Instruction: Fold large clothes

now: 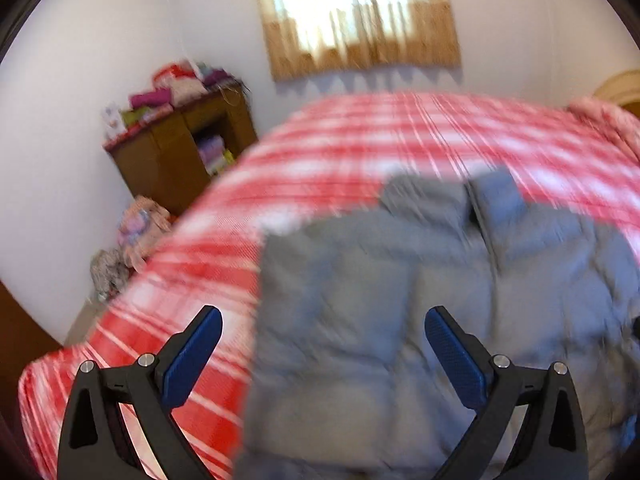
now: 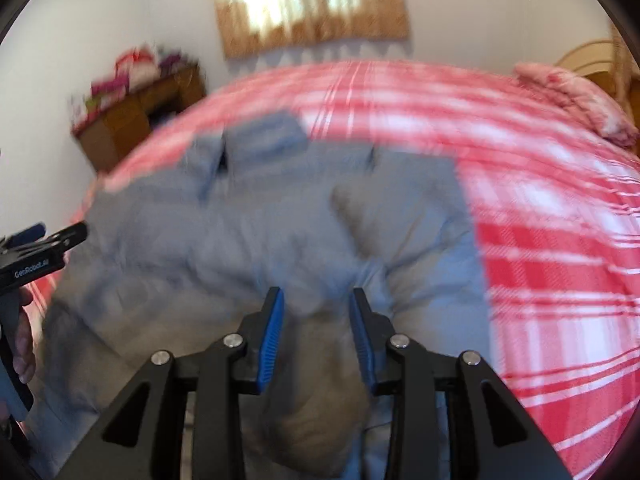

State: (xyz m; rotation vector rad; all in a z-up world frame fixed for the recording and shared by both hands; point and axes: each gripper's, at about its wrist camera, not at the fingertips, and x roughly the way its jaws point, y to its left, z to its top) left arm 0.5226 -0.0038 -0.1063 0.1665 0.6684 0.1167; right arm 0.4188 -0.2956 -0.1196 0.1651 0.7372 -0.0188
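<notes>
A large grey padded jacket [image 1: 420,300] lies spread on a red and white plaid bedspread [image 1: 360,140]. My left gripper [image 1: 323,330] is wide open and empty, hovering over the jacket's near left part. In the right wrist view the jacket [image 2: 248,224] fills the middle. My right gripper [image 2: 316,308] has its jaws partly closed, with a bulge of grey fabric between the blue pads [image 2: 274,336]; whether they pinch it is unclear. The left gripper [image 2: 44,240] shows at the left edge of that view. Both views are blurred by motion.
A brown wooden cabinet [image 1: 180,152] piled with clothes stands by the far wall left of the bed. A curtained window [image 1: 360,12] is behind the bed. A pink pillow [image 2: 576,96] lies at the bed's far right. Bundles of cloth [image 1: 132,240] sit on the floor.
</notes>
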